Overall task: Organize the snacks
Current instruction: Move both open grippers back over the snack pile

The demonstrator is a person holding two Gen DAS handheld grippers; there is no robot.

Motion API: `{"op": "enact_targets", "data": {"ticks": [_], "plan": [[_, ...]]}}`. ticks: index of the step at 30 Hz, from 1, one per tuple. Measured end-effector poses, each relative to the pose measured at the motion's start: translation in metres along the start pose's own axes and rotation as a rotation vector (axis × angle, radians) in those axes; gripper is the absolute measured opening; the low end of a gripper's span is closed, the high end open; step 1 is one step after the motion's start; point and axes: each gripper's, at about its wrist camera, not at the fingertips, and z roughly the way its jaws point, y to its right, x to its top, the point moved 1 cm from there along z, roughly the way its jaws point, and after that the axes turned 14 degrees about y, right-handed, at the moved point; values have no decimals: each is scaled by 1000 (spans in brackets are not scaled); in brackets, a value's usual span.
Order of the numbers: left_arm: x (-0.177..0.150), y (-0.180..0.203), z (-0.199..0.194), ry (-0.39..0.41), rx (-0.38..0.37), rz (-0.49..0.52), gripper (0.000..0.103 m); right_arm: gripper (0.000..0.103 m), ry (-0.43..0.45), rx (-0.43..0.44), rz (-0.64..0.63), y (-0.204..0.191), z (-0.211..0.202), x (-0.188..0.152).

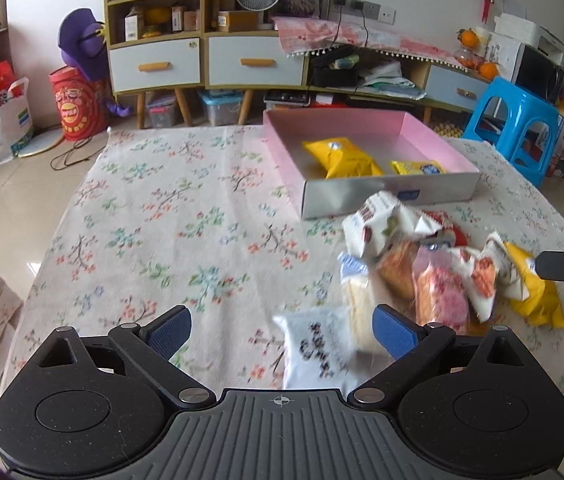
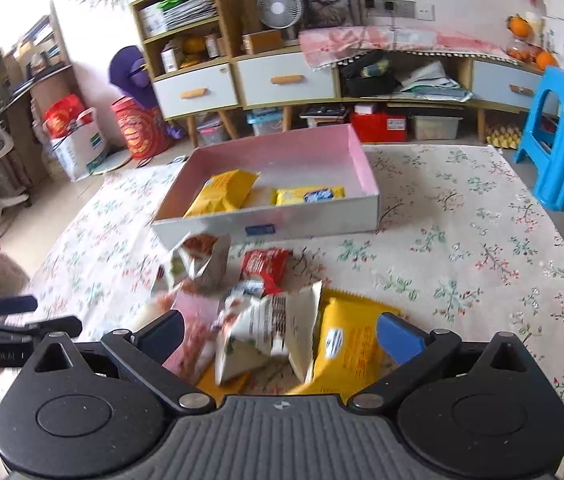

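Nearest your left tool lies a white packet with dark print, sitting between its spread blue pads, closer to the right-hand pad and not pinched; the jaws stand wide with nothing pressed. Its long axis seems to run roughly along the line the tool points, so the pads would close across its narrow width, though blur makes this a judgement. Your right tool is likewise spread, with a white crumpled packet and a yellow packet between its pads, neither gripped.

Both tools stand at the near edge of the snack pile on the flowered counter. Beyond the pile, farther from you, sits the pink box, open, already holding a large yellow bag and a small yellow pack. From the left tool the box lies ahead and to the right; from the right tool it lies nearly straight ahead, slightly left. So your right hand looks to have the more direct carry.
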Motion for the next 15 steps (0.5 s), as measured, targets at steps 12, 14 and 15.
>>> {"op": "enact_targets", "data": {"ticks": [12,14,15], "plan": [[-24,-6,-10,-46,-44,34,98,95,-22,-32,-83,9,-7,-34],[-27,-6,-10,-73,-66,26,98,95,-40,-47,-107,11,-5,-40],[-29,-7,-10,-89,-78,19,98,95,-49,-51,-108,13,-4,-42]]}}
